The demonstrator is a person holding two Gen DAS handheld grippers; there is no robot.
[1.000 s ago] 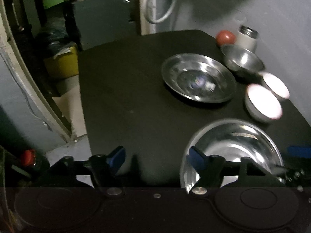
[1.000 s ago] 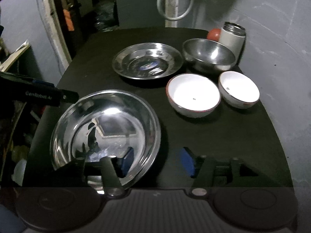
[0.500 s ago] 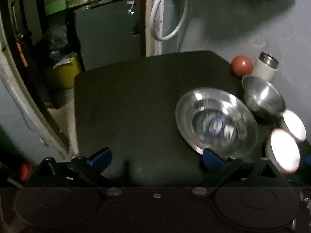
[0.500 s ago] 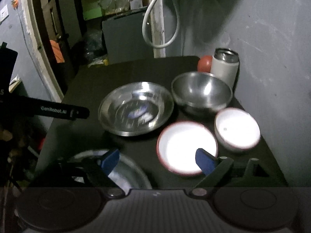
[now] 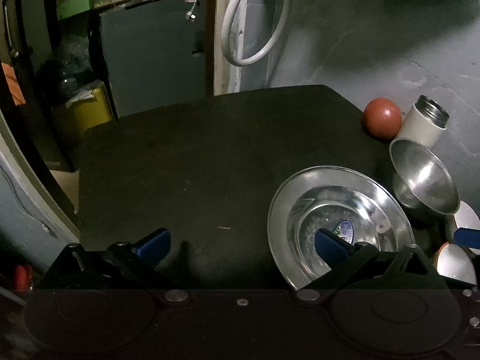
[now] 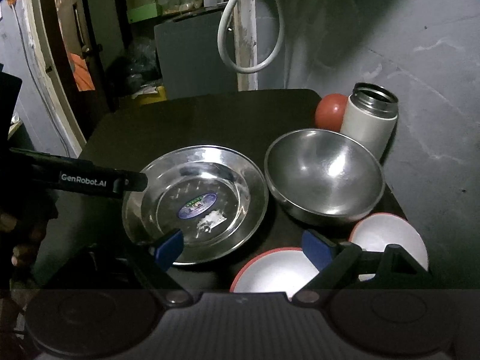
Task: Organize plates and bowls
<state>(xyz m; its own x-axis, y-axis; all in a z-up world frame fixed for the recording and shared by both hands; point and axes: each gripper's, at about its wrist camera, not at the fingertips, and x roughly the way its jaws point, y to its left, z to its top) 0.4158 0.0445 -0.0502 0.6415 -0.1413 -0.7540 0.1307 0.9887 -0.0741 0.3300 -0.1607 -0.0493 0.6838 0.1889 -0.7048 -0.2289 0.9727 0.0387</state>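
Note:
A steel plate with a blue sticker [image 6: 195, 201] lies mid-table, also seen in the left wrist view as the steel plate [image 5: 339, 225]. Right of it stands a steel bowl [image 6: 324, 174], and two red-rimmed white bowls [image 6: 276, 270] [image 6: 390, 237] sit nearer to me. My right gripper [image 6: 243, 246] is open and holds nothing; it hovers over the plate's near rim and the closer white bowl. My left gripper [image 5: 241, 243] is open and empty, its right finger above the plate's left part. Its black finger [image 6: 84, 180] reaches the plate's left rim.
A white flask [image 6: 370, 120] and a red ball [image 6: 330, 112] stand at the back right against the grey wall. The black table [image 5: 195, 165] is bare on its left half. A hand [image 6: 18, 240] shows at the left. A yellow bin [image 5: 81, 114] sits behind.
Both grippers have moved forward and their jaws have opened wider. The large steel plate near the front edge has dropped out of both views.

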